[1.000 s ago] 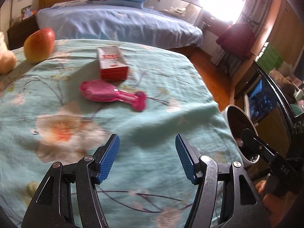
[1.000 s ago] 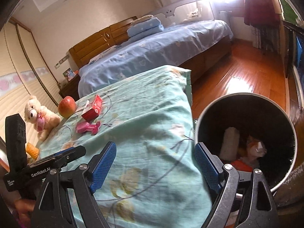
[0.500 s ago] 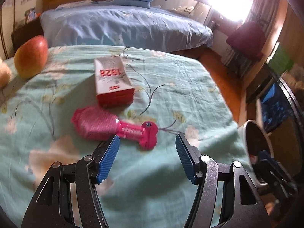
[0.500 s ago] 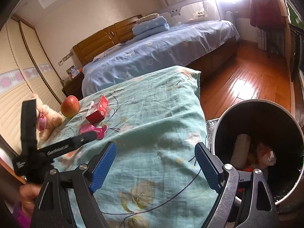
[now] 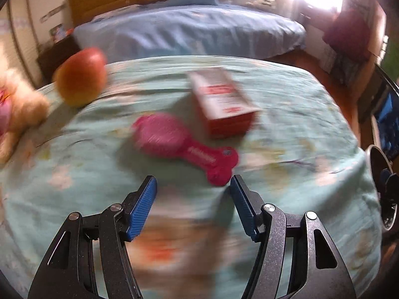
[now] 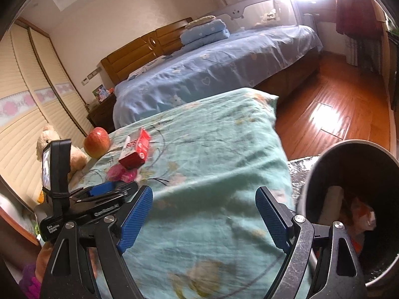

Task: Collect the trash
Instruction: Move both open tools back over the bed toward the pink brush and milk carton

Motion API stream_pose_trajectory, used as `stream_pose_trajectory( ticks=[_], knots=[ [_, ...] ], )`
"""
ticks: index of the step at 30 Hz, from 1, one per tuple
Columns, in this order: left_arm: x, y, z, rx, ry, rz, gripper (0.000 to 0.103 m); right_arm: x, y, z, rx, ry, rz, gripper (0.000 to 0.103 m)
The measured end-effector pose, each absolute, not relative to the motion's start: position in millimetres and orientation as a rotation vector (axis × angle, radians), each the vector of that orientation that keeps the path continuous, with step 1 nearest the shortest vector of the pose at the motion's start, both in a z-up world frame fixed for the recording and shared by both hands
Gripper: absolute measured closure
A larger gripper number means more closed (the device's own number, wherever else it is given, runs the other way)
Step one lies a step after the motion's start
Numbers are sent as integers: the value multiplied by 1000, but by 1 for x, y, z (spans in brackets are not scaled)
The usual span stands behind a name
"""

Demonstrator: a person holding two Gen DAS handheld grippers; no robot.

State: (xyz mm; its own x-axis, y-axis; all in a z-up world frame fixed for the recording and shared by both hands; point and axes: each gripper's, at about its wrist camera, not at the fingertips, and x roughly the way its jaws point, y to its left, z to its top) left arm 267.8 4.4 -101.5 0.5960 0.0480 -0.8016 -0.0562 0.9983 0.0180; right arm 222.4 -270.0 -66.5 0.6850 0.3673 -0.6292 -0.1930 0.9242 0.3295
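Note:
A pink plastic brush-shaped item (image 5: pixel 184 149) lies on the teal floral cloth (image 5: pixel 299 114), its handle end just ahead of my left gripper (image 5: pixel 193 186), which is open and empty. Behind it lies a red and white carton (image 5: pixel 224 102). The right wrist view shows the same carton (image 6: pixel 136 149) and the pink item (image 6: pixel 122 173), with the left gripper's body (image 6: pixel 99 199) low beside them. My right gripper (image 6: pixel 204 196) hangs open and empty over the cloth's near edge. A round dark bin (image 6: pixel 354 194) with scraps inside stands to its right.
An apple (image 5: pixel 79 77) and a plush bear (image 5: pixel 17 109) sit at the cloth's left side. A bed with blue bedding (image 6: pixel 219 67) stands behind. Wooden floor (image 6: pixel 336 114) lies to the right, and the bin's rim (image 5: pixel 379 164) shows at the left view's right edge.
My left gripper has swung toward the pink item and carton, which now sit larger and closer to its fingertips. The right gripper has drifted slightly; the bin sits further right in its view.

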Motion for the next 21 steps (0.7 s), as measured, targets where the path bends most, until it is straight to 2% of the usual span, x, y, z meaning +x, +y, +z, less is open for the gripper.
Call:
stream_pose_trajectory(
  ticks=[7, 9, 13, 15, 21],
  knots=[
    [244, 60, -98, -112, 916, 49, 41, 234, -244, -70, 237, 763, 367, 17],
    [242, 58, -96, -132, 909, 8, 41, 238, -239, -72, 246, 767, 375, 17],
    [256, 47, -93, -182, 904, -40, 33, 249, -232, -73, 261, 777, 385, 17],
    [268, 37, -95, -176, 913, -37, 32, 253, -232, -73, 266, 777, 380, 17],
    [289, 7, -103, -3, 941, 19, 27, 261, -233, -76, 287, 790, 365, 17]
  ],
)
